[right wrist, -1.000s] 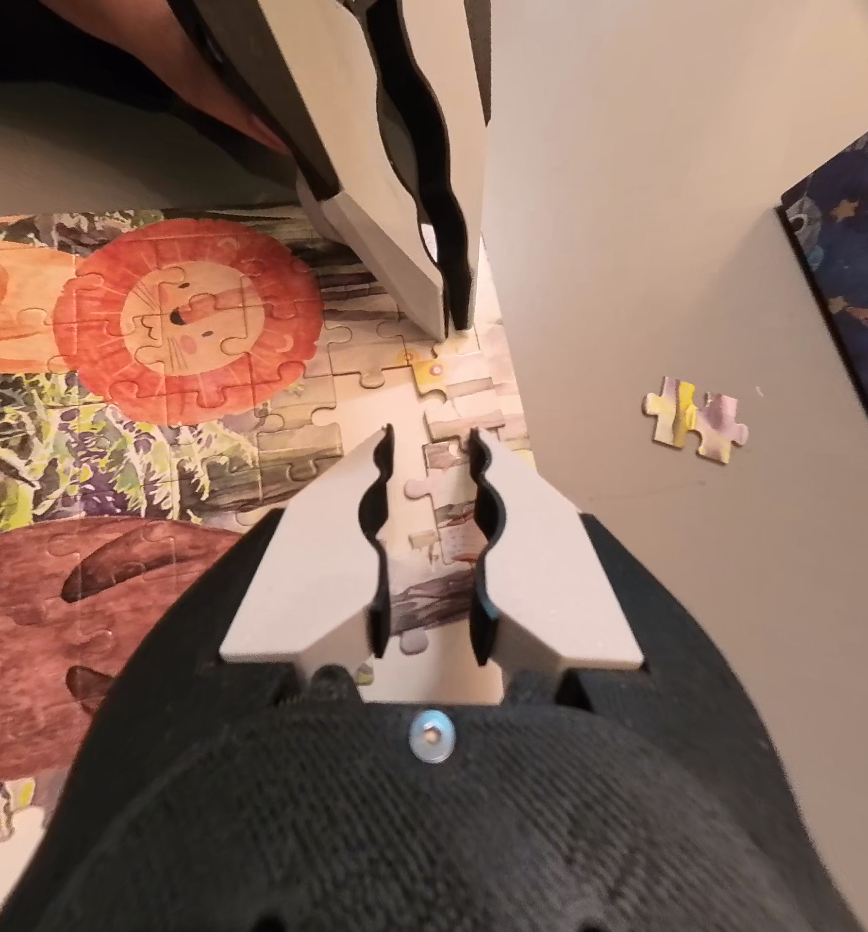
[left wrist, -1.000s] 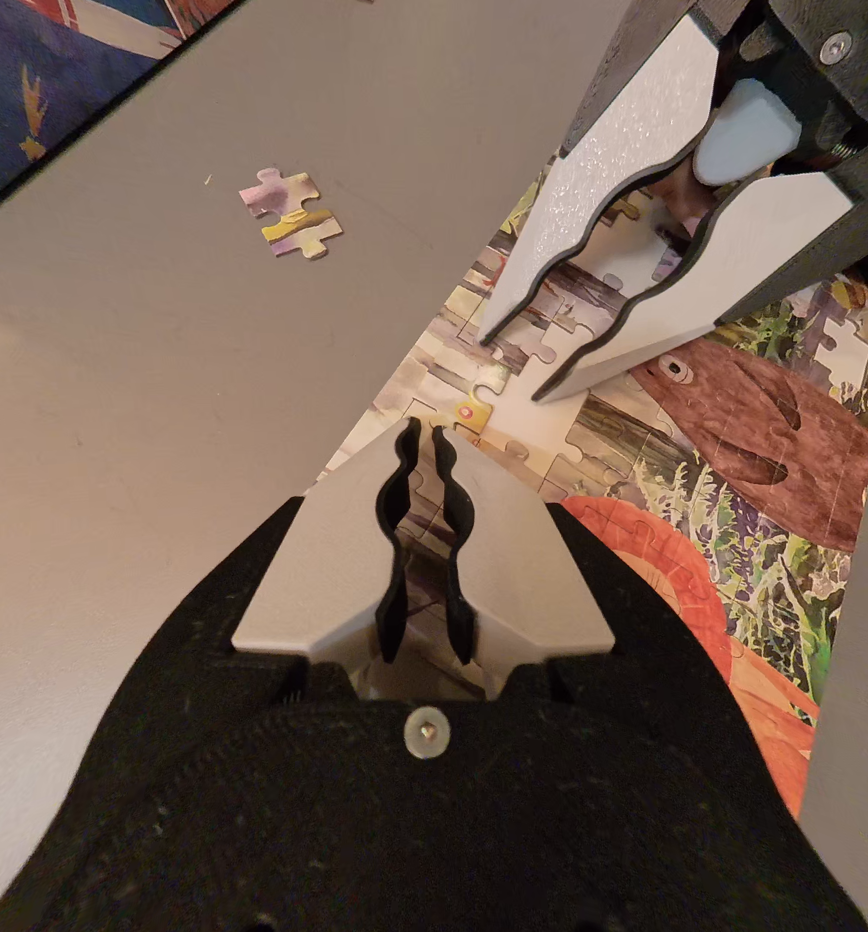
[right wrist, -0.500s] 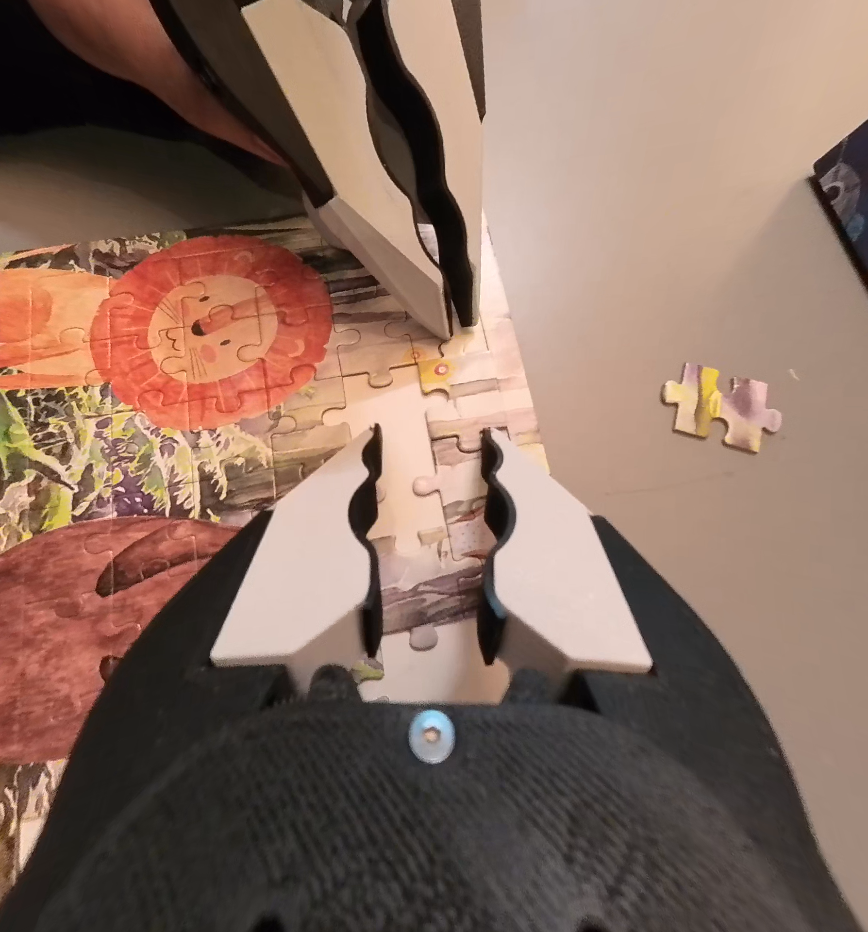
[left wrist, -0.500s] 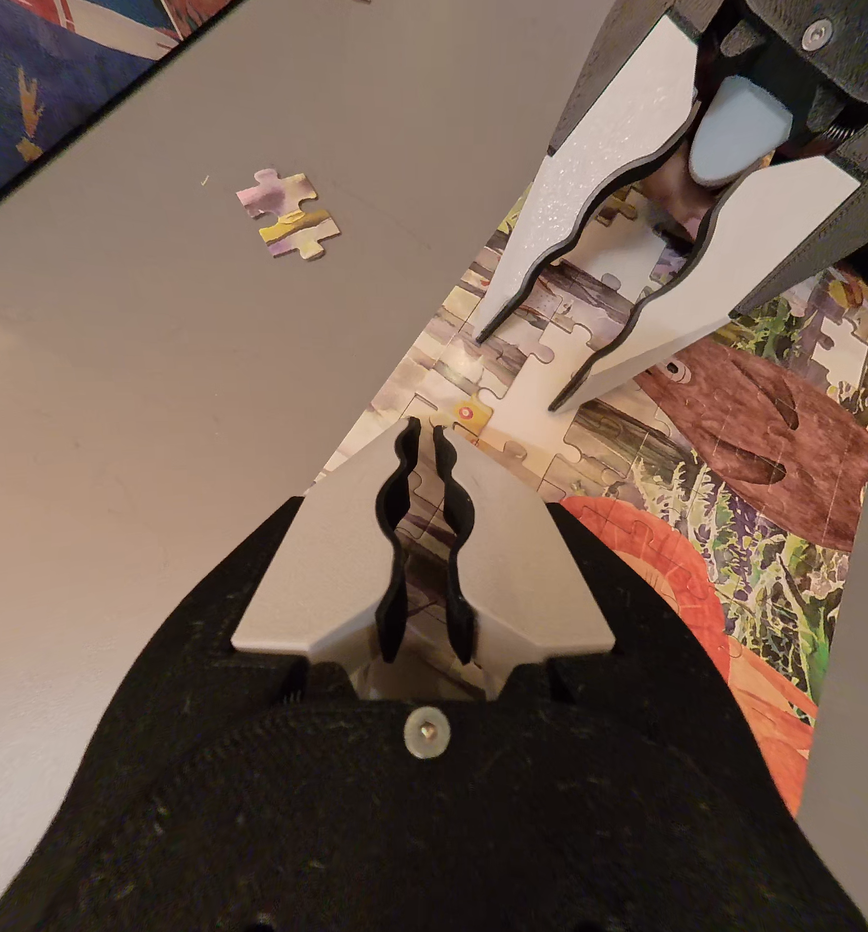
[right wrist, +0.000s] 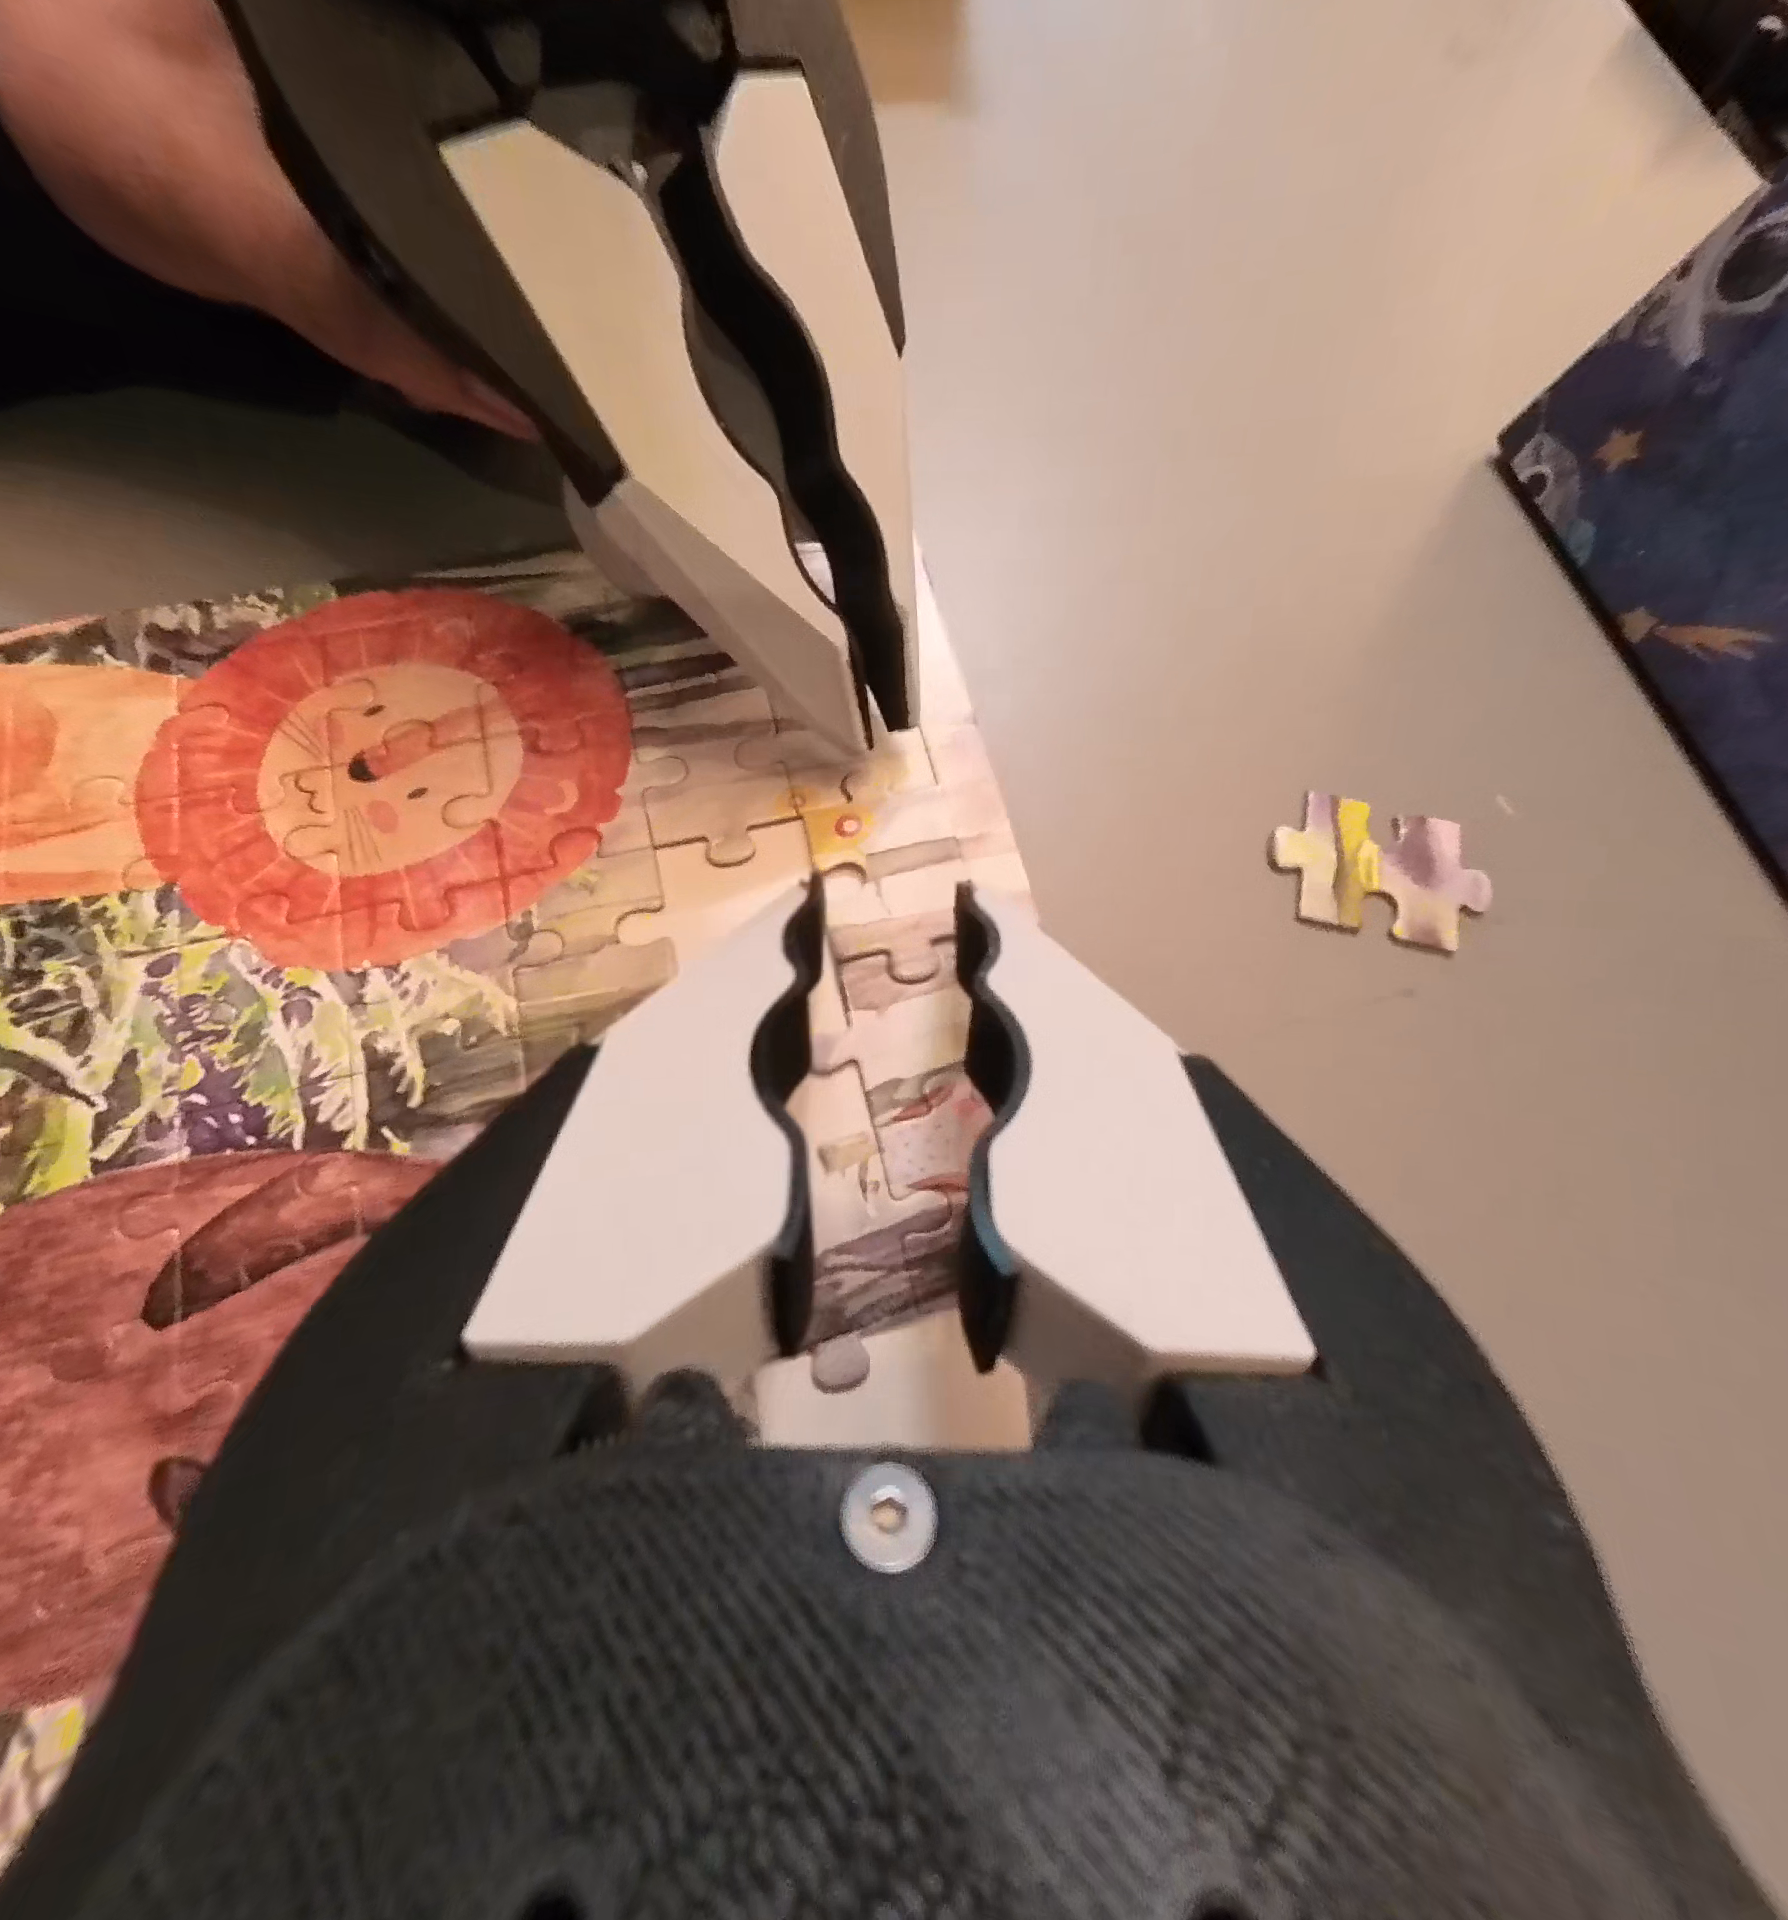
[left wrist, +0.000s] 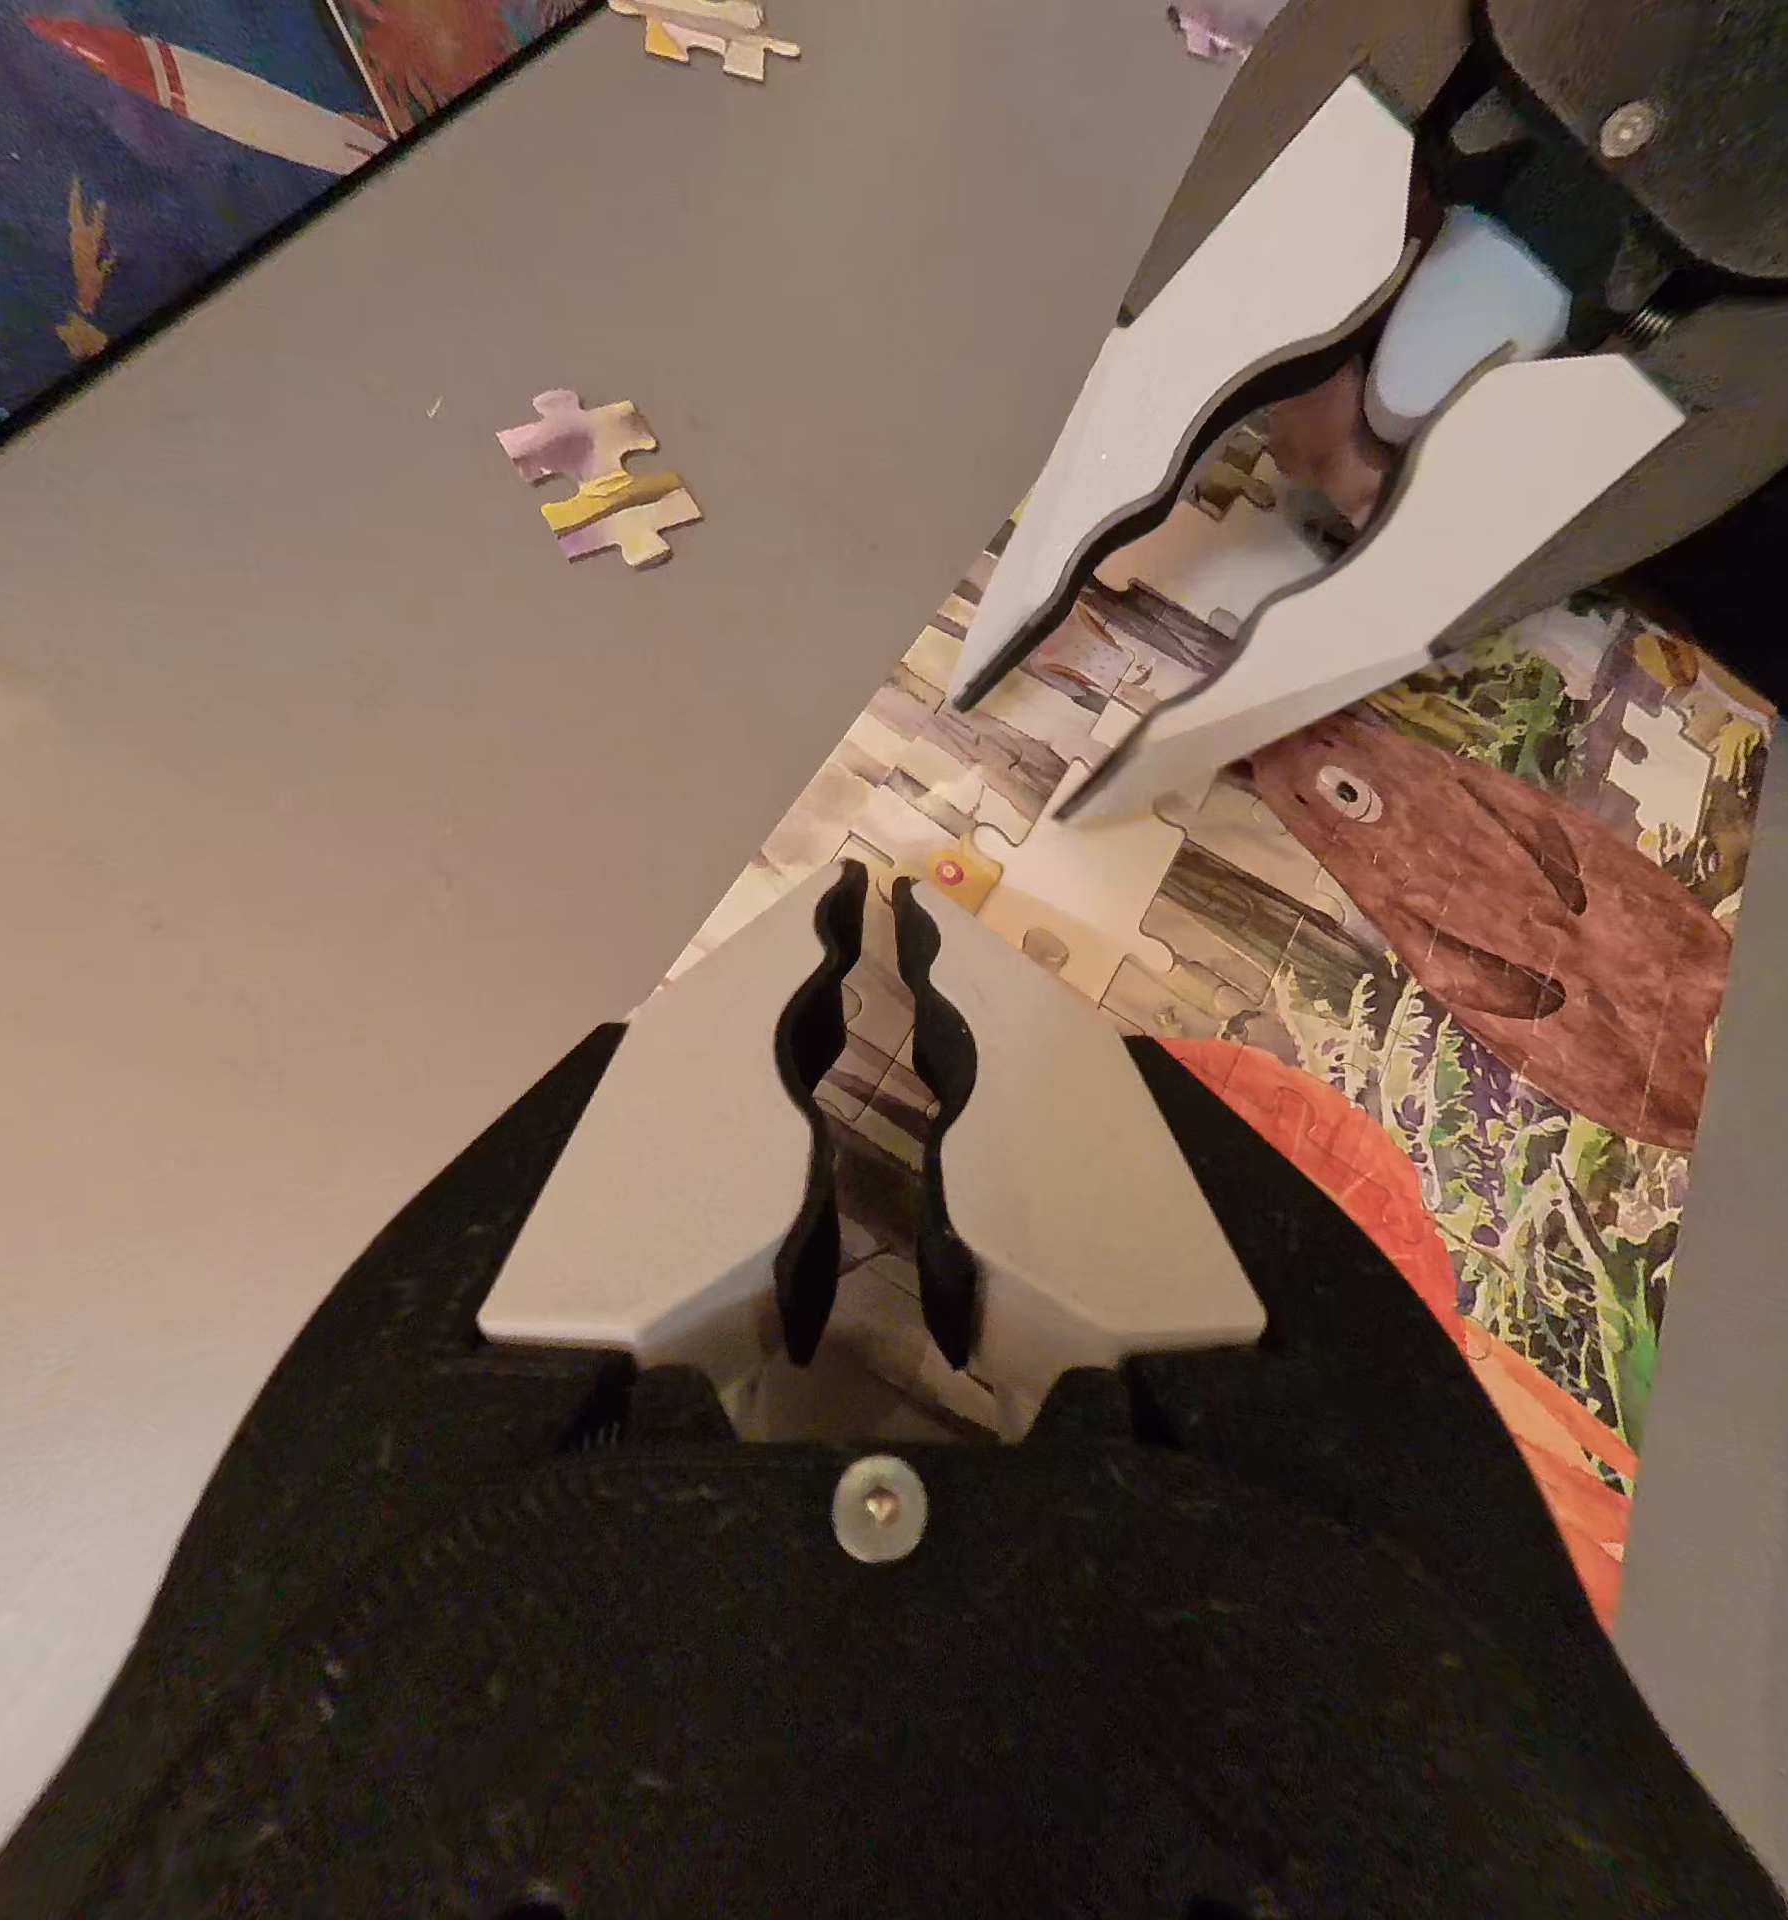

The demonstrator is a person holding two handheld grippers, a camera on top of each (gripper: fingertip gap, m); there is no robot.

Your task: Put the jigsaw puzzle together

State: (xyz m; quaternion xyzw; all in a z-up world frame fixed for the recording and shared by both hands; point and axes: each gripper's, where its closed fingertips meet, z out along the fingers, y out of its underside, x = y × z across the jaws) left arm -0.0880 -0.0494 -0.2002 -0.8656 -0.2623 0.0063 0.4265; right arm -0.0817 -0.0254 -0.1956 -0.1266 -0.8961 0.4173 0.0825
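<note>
The assembled jigsaw puzzle lies on the grey table, showing an orange lion and a brown animal. My left gripper is nearly shut and empty, its tips down at the puzzle's edge by a yellow piece. It also shows in the right wrist view. My right gripper is open and empty, low over the puzzle's grey-white strip. It also shows in the left wrist view. A loose joined pair of pieces lies on the table beside the puzzle, also in the right wrist view.
A dark blue picture board lies at the table's far side, also in the right wrist view. More loose pieces lie near it. A person's hand holds the left gripper. The grey table surrounds the puzzle. Less than 4 cm separates the two grippers' tips. The orange lion is about 10 centimeters from both grippers' fingertips.
My right gripper's jaws widened and then narrowed a little while it shifted slightly over the puzzle. My left gripper stays at the puzzle's edge, and its view has tilted to show more of the far table.
</note>
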